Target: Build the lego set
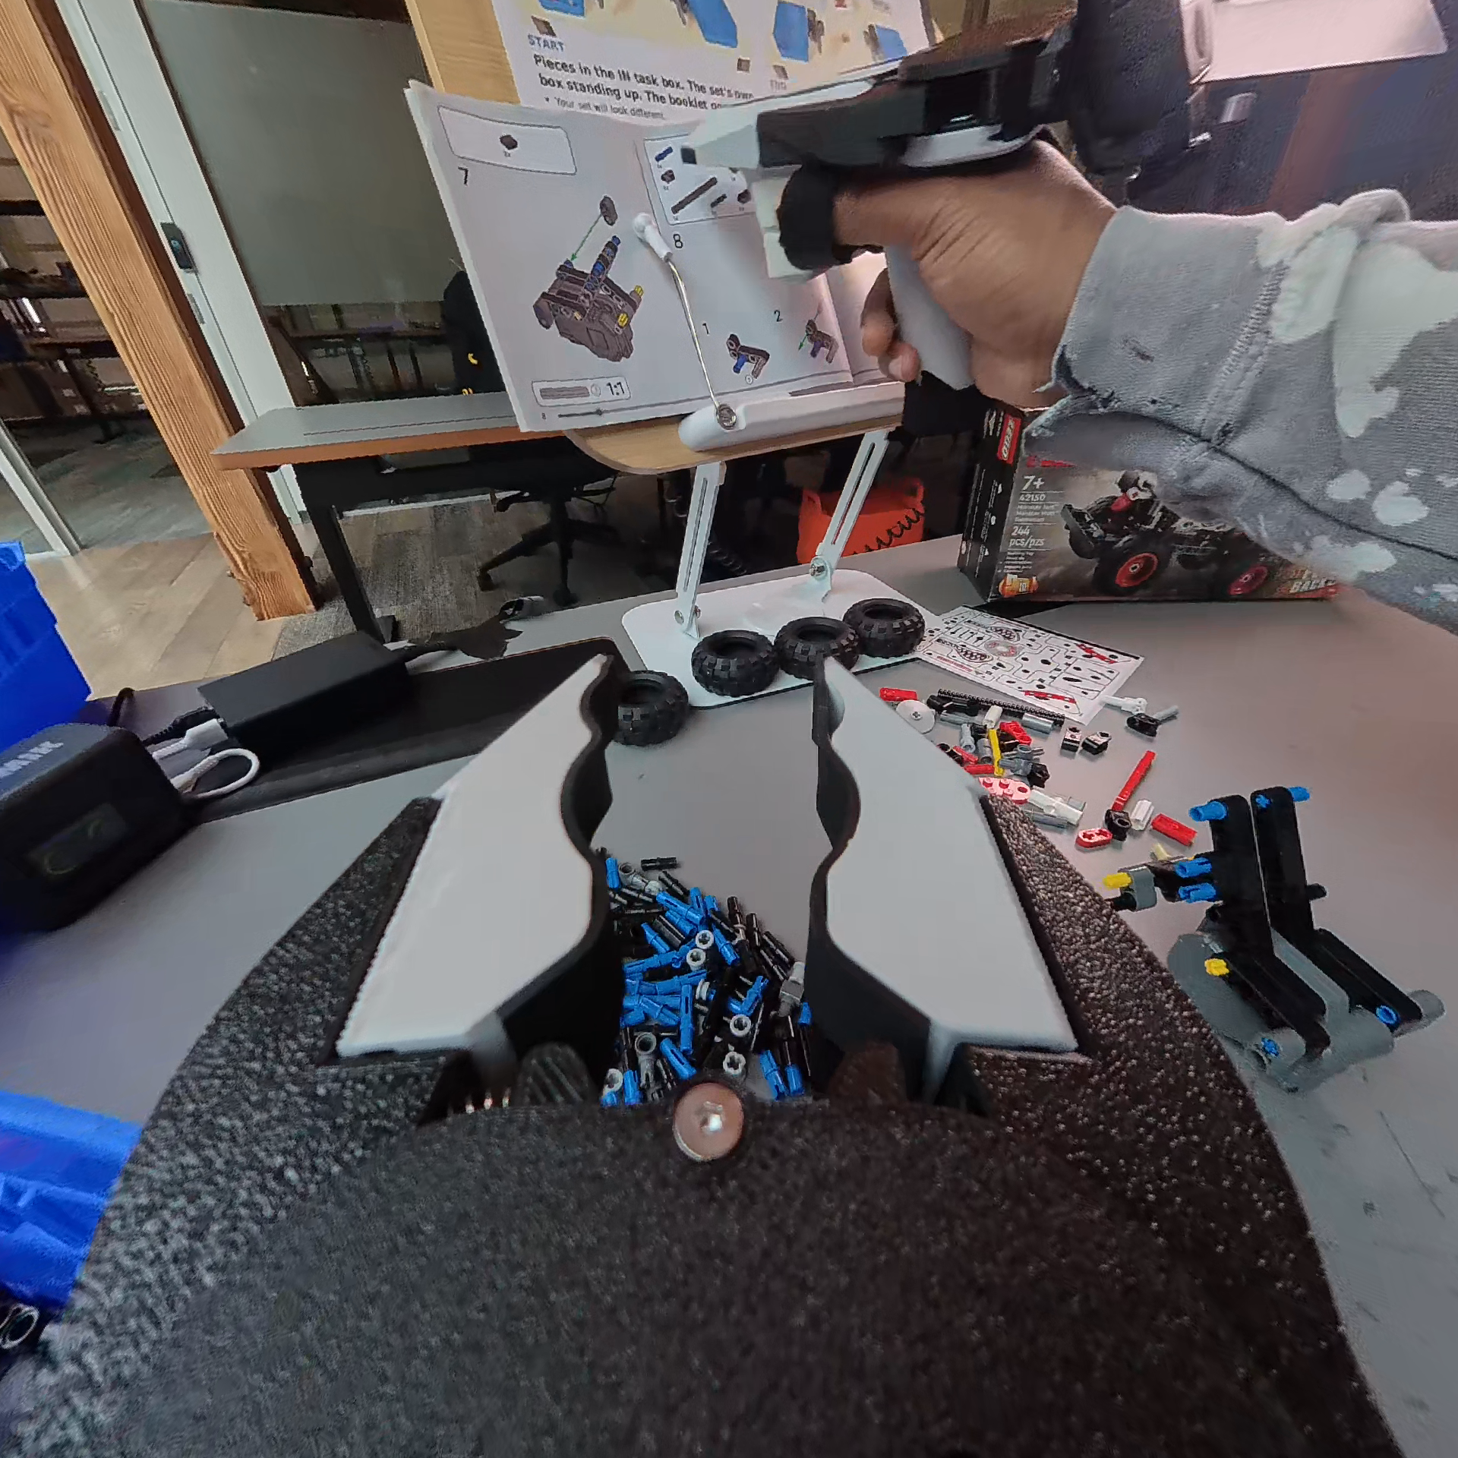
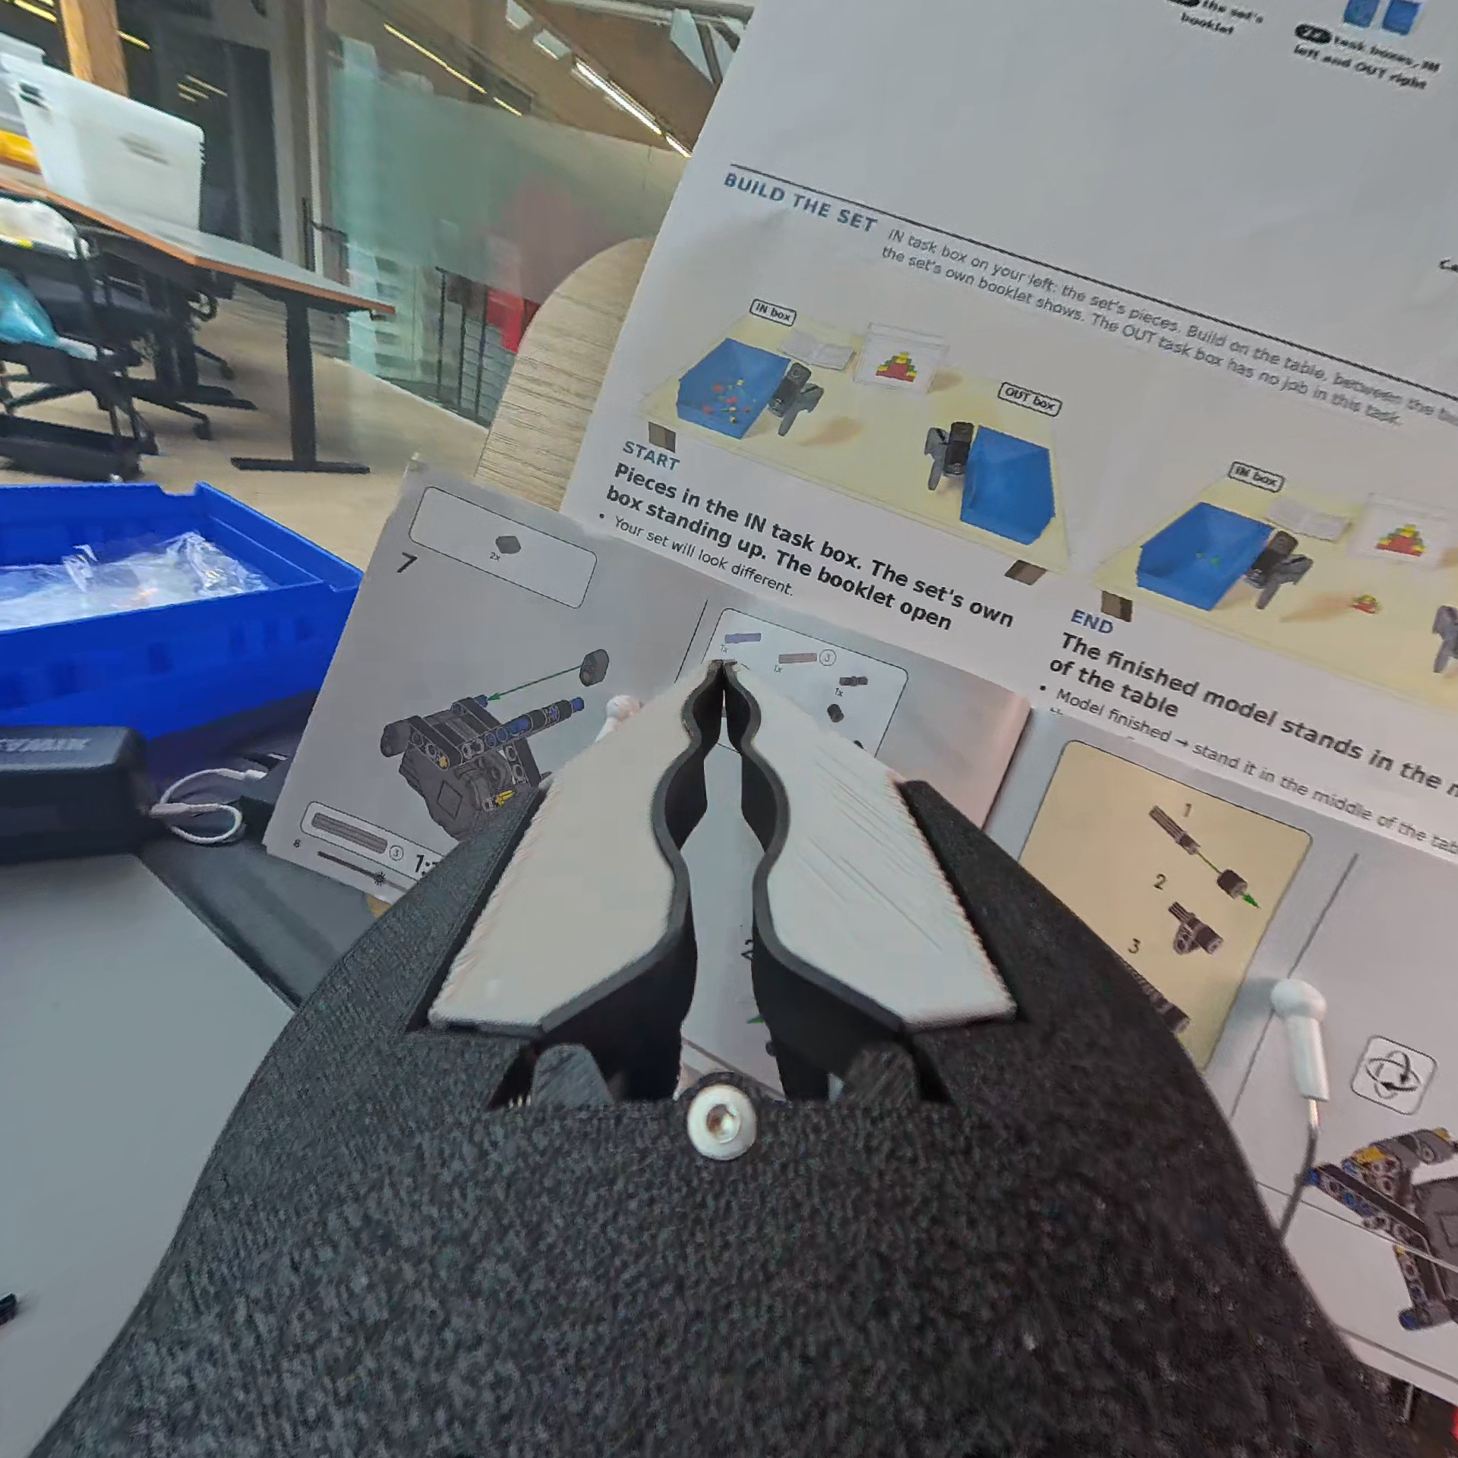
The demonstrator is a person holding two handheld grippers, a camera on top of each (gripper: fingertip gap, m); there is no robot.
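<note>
Grey surface (image 1: 1302, 710) carries the lego parts. Left tool (image 1: 714, 734) hangs released, fingers spread above a heap of blue and black pins (image 1: 702, 970). At 2 o'clock from the heap lie loose pieces (image 1: 1026, 757); at 3 o'clock stands the half-built model (image 1: 1278, 939). Four tyres (image 1: 813, 643) sit at 12 o'clock by the stand holding the booklet (image 1: 631, 260). Right tool (image 2: 723, 669) is clenched, tips touching with nothing visible between them, in front of the booklet page. Blue bin (image 2: 173, 631) sits at 9 o'clock.
</note>
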